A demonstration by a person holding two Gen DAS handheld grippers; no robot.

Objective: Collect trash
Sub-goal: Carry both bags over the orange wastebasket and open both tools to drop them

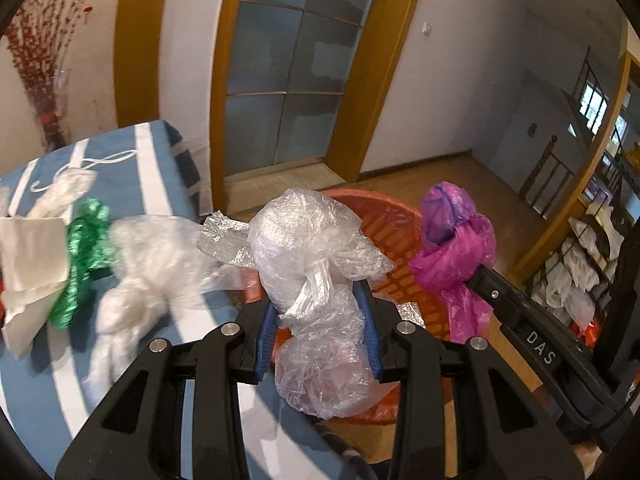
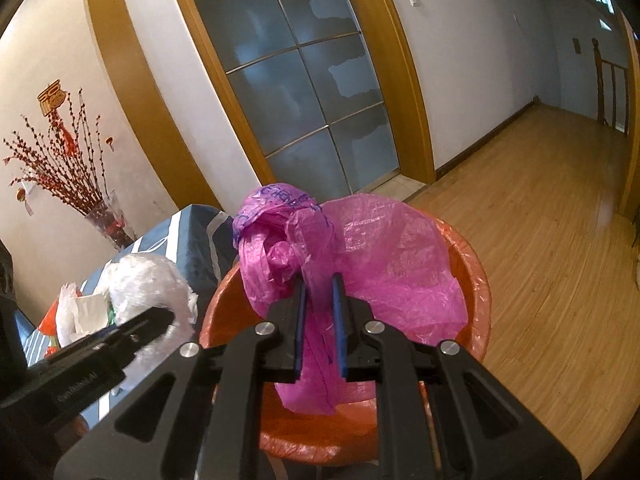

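Observation:
My left gripper (image 1: pixel 320 300) is shut on a crumpled clear plastic bag (image 1: pixel 316 248) and holds it over the near rim of the orange bin (image 1: pixel 392 220). My right gripper (image 2: pixel 319 280) is shut on a pink plastic bag (image 2: pixel 360 248), held above the orange bin (image 2: pixel 476 280). The pink bag (image 1: pixel 452 240) also shows in the left wrist view at the right. More trash lies on the blue striped tablecloth (image 1: pixel 132 160): a clear plastic wad (image 1: pixel 140 264), green foil (image 1: pixel 84 252) and white paper (image 1: pixel 28 256).
A glass door with a wooden frame (image 1: pixel 292 72) stands behind the bin. A vase of red branches (image 2: pixel 104 220) stands by the wall at the left. Wooden floor (image 2: pixel 540 240) stretches to the right. A rack with bags (image 1: pixel 580 272) is at the far right.

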